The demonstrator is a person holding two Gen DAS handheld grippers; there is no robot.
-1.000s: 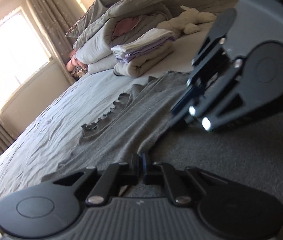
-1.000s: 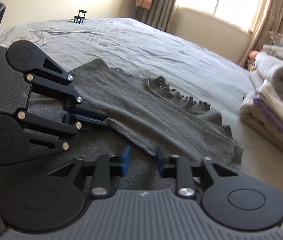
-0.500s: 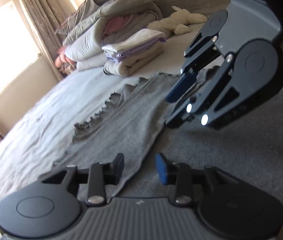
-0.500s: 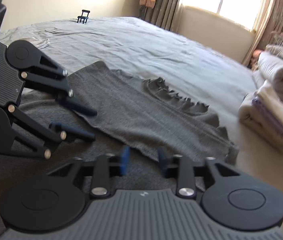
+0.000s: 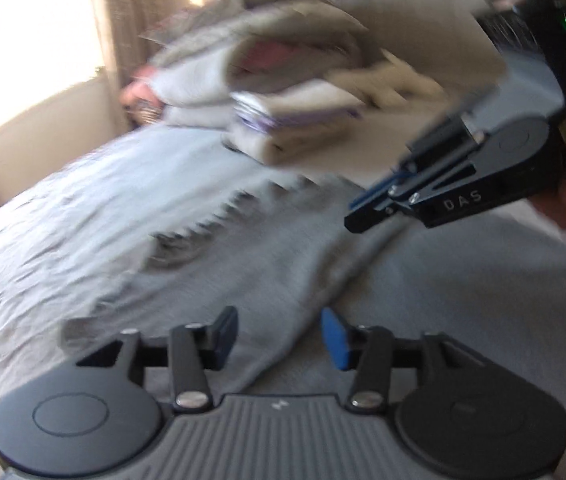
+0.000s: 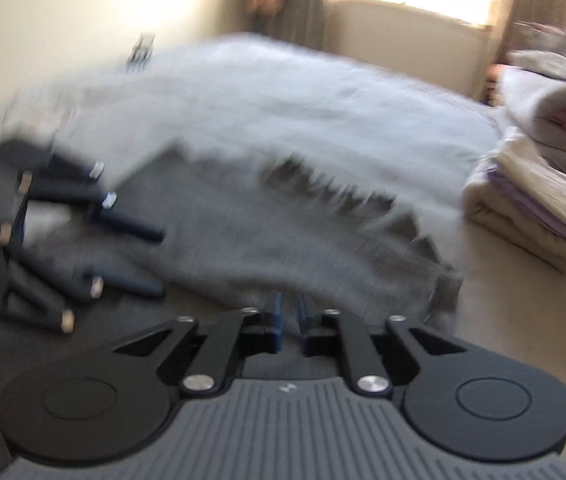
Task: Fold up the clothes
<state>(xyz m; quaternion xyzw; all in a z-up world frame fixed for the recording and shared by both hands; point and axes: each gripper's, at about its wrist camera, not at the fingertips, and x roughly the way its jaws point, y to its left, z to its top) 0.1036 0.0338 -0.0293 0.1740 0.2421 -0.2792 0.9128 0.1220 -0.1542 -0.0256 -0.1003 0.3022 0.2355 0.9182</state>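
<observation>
Grey knit top with a frilled neckline [image 5: 267, 248] is lying flat on the pale bed sheet [image 5: 63, 216] (frames blurred). Left gripper [image 5: 279, 336] fingers are spreading, gripping nothing; right gripper [image 6: 287, 316] fingers are narrowing above the top's hem, a slim gap showing, nothing pinched.

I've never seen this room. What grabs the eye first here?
A grey top with a frilled edge lies spread across the bed. Over its near edge the left tool is opening and the right tool closing. Folded blankets sit stacked beyond the top.
</observation>
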